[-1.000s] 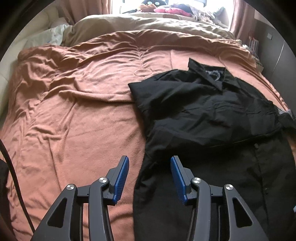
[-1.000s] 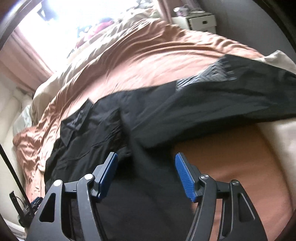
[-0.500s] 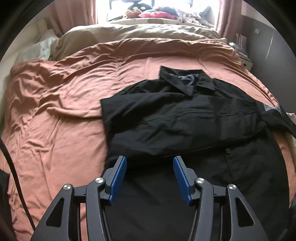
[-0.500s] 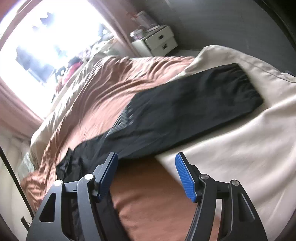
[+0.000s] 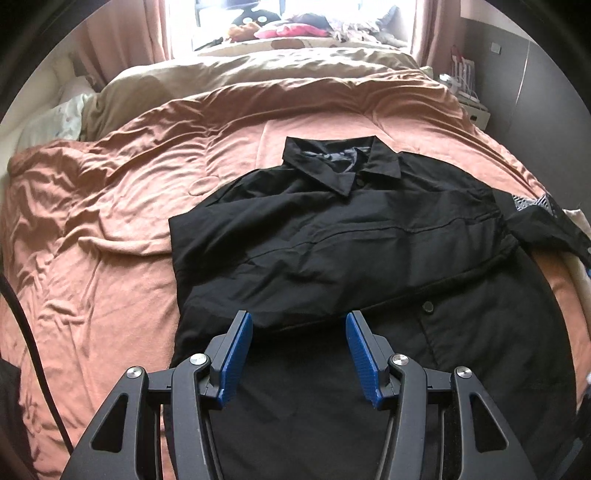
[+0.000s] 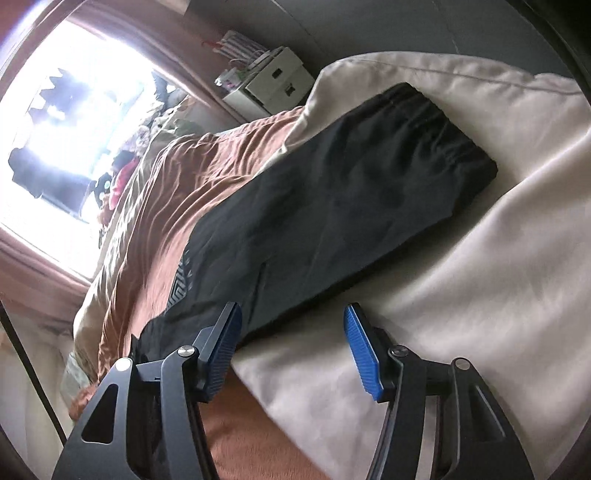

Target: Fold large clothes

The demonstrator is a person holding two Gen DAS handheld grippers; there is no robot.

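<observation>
Left wrist view is showing my left gripper [image 5: 299,354] hanging above the lower body of the black shirt [image 5: 332,236], its blue pads [image 5: 236,354] spread wide and gripping nothing; the shirt is lying flat on the rust-coloured duvet [image 5: 110,229], one sleeve already folded across the chest, and just beyond that fold the collar [image 5: 340,162] is pointing away from me; further past the collar a beige cover [image 5: 236,77] is bunching toward the window [image 5: 295,14], where soft toys [image 5: 258,26] are sitting on the sill. From the right wrist view, my right gripper [image 6: 291,350] is hovering wide open too, holding nothing; the shirt's other sleeve [image 6: 351,206] is lying stretched out just ahead of the fingertips, away from the shirt body, its cuff [image 6: 454,136] resting on a cream blanket [image 6: 480,277] at the side of the duvet; beyond the cuff a white bedside cabinet [image 6: 273,81] is standing against the wall.
</observation>
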